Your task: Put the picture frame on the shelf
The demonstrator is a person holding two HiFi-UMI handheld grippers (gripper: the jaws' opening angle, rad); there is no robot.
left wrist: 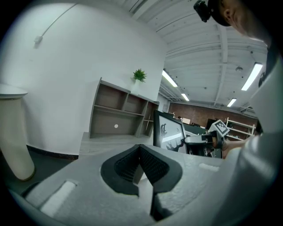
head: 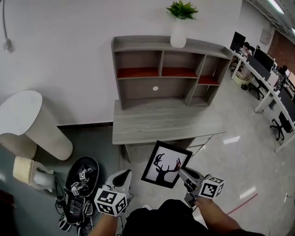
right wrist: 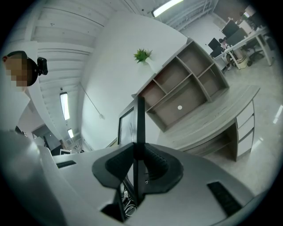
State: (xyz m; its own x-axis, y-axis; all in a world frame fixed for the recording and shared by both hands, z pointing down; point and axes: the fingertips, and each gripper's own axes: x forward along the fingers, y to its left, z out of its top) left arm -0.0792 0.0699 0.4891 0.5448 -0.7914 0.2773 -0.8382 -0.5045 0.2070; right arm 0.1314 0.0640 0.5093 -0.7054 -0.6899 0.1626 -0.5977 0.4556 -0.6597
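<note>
Because the right gripper (head: 180,170) clamps the black-framed picture of a deer silhouette on white (head: 165,165) by one thin side edge only, with the rest of the frame reaching out to that gripper's left in mid-air, the likeliest trouble is the frame pivoting or slipping between the pads; a quick swing or a light knock would probably be enough. The left gripper (head: 122,177), near the frame's far corner but apart from it, has its jaws together on nothing, so it offers no second hold. Well ahead of both grippers stands the grey wooden shelf unit with reddish compartment floors (head: 138,44), on the grey wooden table (head: 152,126). The compartments look tight for the frame, so a tilted approach could catch a corner on a divider or on the table's front edge. A white vase (head: 178,36) holding a green plant (head: 182,9) sits on the shelf's top board, above and beyond the right gripper, and a careless placement there could tip it. Released upright without a lean, the frame may also topple forward.
</note>
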